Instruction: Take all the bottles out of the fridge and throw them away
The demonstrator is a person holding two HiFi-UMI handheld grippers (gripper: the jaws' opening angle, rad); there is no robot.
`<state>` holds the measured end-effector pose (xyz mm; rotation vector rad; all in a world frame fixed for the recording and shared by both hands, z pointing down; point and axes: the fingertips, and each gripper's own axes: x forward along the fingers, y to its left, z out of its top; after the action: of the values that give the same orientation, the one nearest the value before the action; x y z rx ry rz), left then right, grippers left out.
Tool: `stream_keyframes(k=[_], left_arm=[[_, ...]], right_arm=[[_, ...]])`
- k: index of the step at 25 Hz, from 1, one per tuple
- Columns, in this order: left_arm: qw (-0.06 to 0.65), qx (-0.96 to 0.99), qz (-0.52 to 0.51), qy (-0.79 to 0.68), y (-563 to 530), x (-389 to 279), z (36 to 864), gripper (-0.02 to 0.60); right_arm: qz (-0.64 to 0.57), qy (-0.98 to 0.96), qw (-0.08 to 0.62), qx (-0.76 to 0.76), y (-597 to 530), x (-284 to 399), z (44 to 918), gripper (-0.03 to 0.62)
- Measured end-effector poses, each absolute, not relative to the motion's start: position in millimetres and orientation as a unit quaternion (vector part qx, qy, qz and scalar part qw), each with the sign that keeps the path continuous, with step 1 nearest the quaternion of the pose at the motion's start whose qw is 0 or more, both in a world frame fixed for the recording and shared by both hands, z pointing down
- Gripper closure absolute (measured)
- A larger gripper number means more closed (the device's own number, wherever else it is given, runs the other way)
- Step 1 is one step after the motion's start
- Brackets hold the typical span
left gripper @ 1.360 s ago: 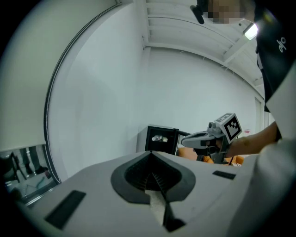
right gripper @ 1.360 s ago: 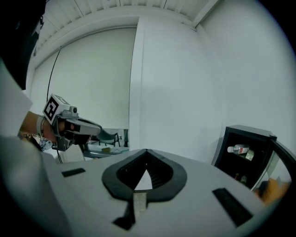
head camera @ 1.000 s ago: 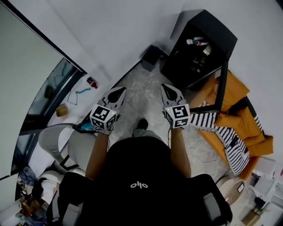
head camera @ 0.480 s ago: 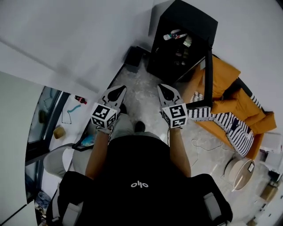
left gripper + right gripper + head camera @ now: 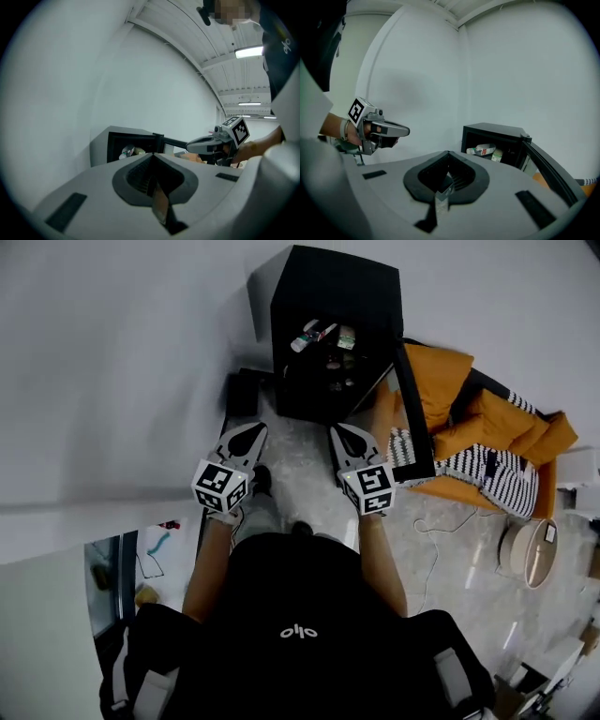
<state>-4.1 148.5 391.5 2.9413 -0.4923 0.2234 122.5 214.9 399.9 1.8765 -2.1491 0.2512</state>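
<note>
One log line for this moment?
fridge: open | bottles: inside | left hand-held gripper: shut, empty | right hand-held gripper: shut, empty

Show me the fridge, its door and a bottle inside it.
fridge [image 5: 328,282]: head view, top panel.
door [image 5: 414,418]: head view, middle of the open door.
bottle [image 5: 480,149]: right gripper view, its body.

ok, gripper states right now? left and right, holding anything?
Left gripper: closed, jaws together, nothing held.
Right gripper: closed, jaws together, nothing held.
</note>
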Motion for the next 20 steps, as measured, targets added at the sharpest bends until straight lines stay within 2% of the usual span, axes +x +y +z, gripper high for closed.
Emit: stream_keyframes(k=[9, 20], left_arm=[[0.074, 0.989, 0.084, -0.091, 60.7, 41.5, 384.5, 0.575], [0.087, 0.991, 0.093, -0.035, 6.9, 73.4, 403.3, 0.575]], right_arm=[[0.1, -0.689, 0.135, 0.705, 149.0, 154.1, 387.4, 0.589], [0.118, -0.638, 0.14, 0.748, 116.7, 169.7, 393.1, 0.589]])
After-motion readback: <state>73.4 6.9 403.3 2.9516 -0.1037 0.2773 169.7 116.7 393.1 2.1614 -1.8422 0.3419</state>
